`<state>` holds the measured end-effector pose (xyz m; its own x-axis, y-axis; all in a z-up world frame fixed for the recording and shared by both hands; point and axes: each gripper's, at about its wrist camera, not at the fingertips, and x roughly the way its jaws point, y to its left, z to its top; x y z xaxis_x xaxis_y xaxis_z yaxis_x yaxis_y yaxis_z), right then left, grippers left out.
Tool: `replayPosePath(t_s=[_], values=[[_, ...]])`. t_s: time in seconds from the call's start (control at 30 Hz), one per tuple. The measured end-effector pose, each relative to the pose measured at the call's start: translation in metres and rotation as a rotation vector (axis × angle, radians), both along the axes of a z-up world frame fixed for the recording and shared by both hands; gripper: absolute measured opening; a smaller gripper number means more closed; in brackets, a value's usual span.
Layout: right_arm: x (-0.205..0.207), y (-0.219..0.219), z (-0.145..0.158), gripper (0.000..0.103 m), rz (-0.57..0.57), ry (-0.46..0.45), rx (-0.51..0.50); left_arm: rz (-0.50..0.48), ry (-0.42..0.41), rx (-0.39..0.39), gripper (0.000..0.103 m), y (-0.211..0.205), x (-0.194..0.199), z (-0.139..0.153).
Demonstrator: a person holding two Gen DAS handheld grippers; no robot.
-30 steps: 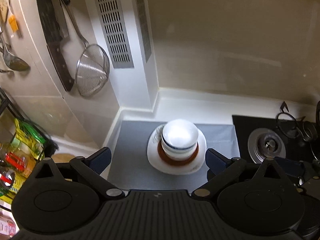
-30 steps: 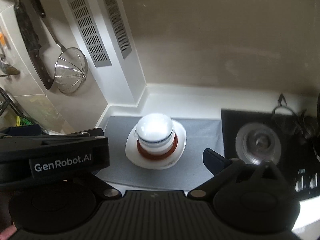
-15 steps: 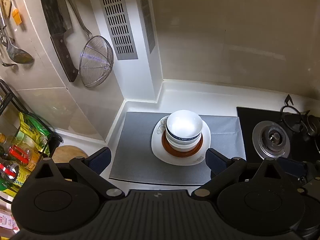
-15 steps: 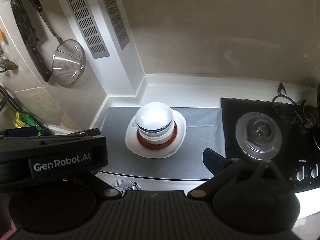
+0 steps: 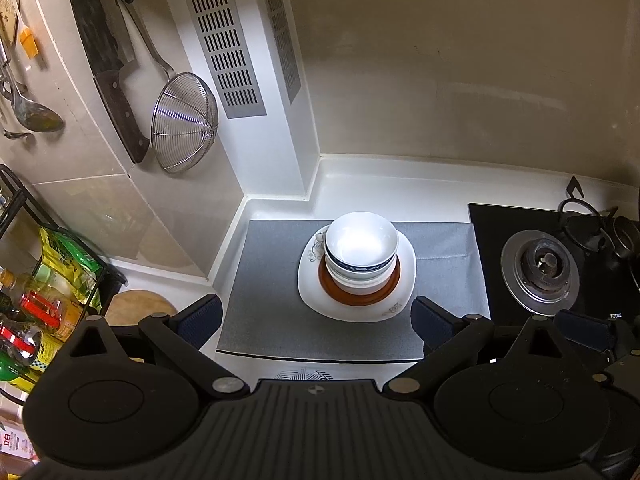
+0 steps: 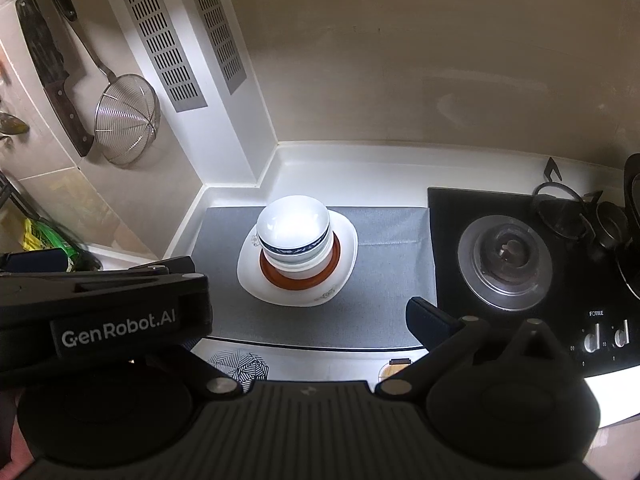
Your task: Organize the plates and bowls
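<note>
At the far left, around nine o'clock in the left wrist view, a wire rack [image 5: 60,264] holds bottles and green packets. On the wall above it at ten o'clock hang a ladle [image 5: 36,116], a cleaver [image 5: 108,60] and a mesh skimmer [image 5: 185,122]. Just right of them stands a white column with slotted vent grilles [image 5: 222,40].

The left gripper [image 5: 316,320] hangs at six o'clock with its jaws spread wide and holding nothing, well short of the crockery. Between the finger pads and a little beyond, a grey mat [image 5: 272,292] lies on the white tabletop [image 5: 400,196]. On the mat sits the whole stack: a white plate [image 5: 356,308] with a small floral print at the bottom, a brown-rimmed dish [image 5: 360,294] on it, and nested white bowls [image 5: 362,244] with blue bands on top, the stack roughly centred and upright.

To the right, at three o'clock, a black gas hob [image 5: 540,264] sits just beside the mat.

The right gripper [image 6: 312,312] also holds nothing. Only its right pad shows, since the left gripper's body covers the other, so how wide its jaws stand I cannot tell.

By my reading, the stacking is done: bowls and plates are gathered largest to smallest in one pile, and no loose dishes show. What may remain is only to draw both grippers away.
</note>
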<state>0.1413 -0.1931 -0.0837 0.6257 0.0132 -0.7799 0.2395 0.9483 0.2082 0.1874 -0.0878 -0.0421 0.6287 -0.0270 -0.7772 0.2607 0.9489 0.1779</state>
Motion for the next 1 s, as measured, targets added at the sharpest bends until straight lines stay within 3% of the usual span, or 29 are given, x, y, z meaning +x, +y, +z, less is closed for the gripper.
replayPosePath(t_s=[1.0], values=[[-0.005, -0.013, -0.001, 0.103, -0.033, -0.002, -0.036, -0.027, -0.018, 0.02, 0.102, -0.018, -0.001, -0.005]])
